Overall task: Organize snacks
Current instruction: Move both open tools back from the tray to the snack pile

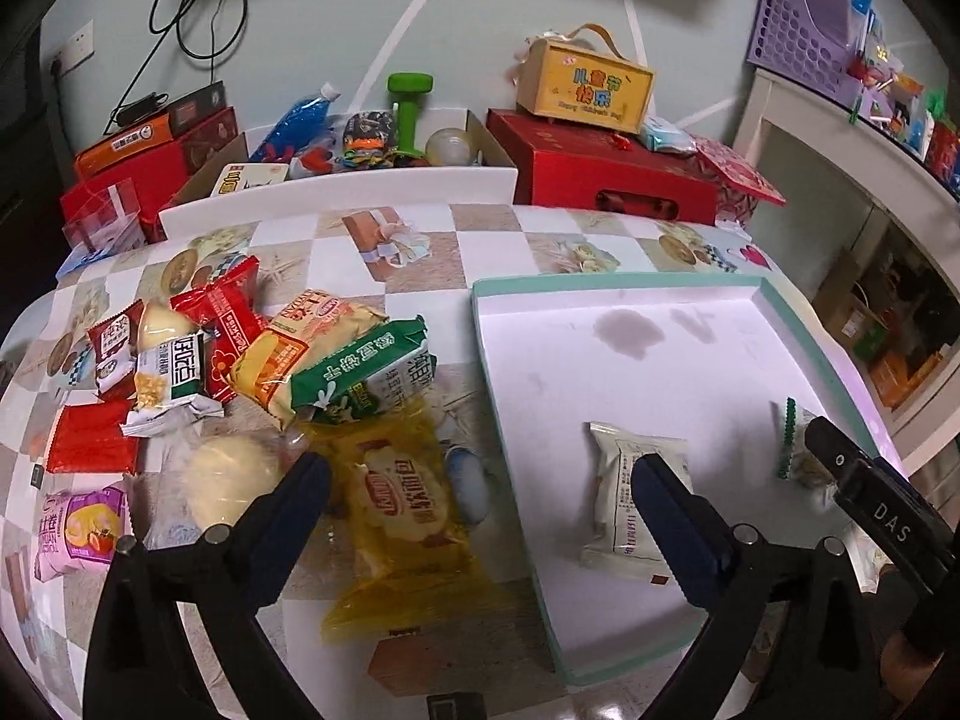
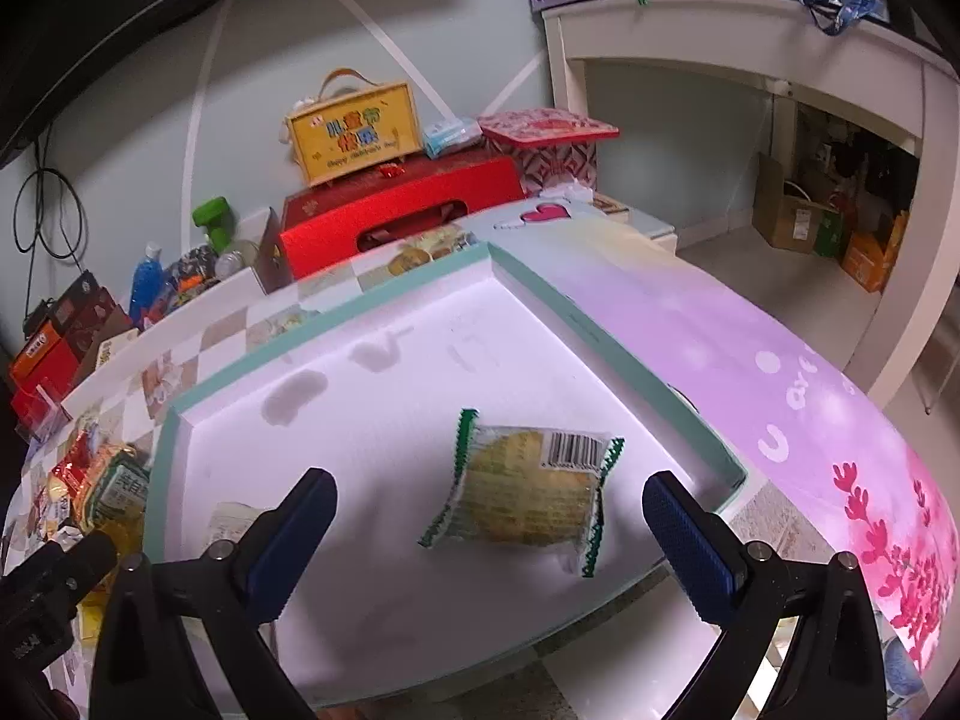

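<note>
1. Snacks are in two groups. A pile of wrapped packets (image 1: 252,372) sits on the worktop, left of the tray. Two are already inside the tray: a white packet (image 1: 630,498) and a green-edged cake packet (image 2: 528,492).
2. The tray (image 1: 828,324) is a shallow white box with a mint rim, mostly bare, with a few grey stains near its far side.
3. Our left gripper (image 1: 480,516) is spread wide and holds nothing. A yellow packet (image 1: 402,516) lies on the worktop between its fingers, at the near edge of the pile.
4. Our right gripper (image 2: 489,531) is also wide open and empty, hovering over the green-edged packet. That packet looks blurred, so we can't tell whether it is lying flat or dropping.
5. Our read: we're mid-transfer, early in the job, with most of the pile left.
6. Likely next: the left gripper comes down on the yellow packet. The film is soft and slippery, so we'd pinch across the body, not the crimped end.
7. Worktop (image 1: 420,252): checked printed cloth, with a purple floral section right of the tray.
8. Behind it are red gift boxes (image 1: 600,174), a yellow carry box (image 1: 585,87), a green dumbbell (image 1: 410,111) and a pale wall. A white shelf unit (image 2: 750,30) stands to the right.
</note>
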Demonstrator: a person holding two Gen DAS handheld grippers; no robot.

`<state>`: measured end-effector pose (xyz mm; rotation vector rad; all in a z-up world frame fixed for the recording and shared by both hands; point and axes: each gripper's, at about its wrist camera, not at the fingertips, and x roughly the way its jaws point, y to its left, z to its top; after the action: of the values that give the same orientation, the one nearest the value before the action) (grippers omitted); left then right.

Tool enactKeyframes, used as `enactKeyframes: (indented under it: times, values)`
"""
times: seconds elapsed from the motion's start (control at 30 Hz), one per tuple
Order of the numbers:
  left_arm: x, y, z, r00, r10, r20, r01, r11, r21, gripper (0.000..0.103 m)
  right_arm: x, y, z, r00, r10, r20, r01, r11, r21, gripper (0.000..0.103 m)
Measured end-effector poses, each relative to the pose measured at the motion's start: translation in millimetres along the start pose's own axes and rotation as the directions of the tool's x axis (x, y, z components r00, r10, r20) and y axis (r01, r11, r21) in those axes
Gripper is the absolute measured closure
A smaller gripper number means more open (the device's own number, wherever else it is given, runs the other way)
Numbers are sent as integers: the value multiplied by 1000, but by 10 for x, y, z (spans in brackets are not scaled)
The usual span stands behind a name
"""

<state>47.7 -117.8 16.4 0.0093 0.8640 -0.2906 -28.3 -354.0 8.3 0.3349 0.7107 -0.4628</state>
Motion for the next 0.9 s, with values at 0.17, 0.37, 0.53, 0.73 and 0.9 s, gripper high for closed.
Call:
enactKeyframes:
  times: [0.17,0.37,0.53,0.73,0.9]
  values:
    - [-74,31,-29,998,32,59,-33,999,10,3,-83,39,11,999,32,42,-33,999,25,0]
    - [-137,116,-39,996,55,75,-56,998,7,3,-146,130,14,997,53,63,-56,998,32,0]
    - [-176,264,-26,999,19,47,-18,1000,-22,3,-161,236,16,994,86,72,-89,996,32,0]
    - [-300,453,-27,994,53,93,-49,998,-39,3,-150,438,-1,986,151,68,-153,988,14,0]
    - [-476,732,20,987,93,134,-81,993,-90,3,-234,737,-35,957,274,98,-274,962,-10,0]
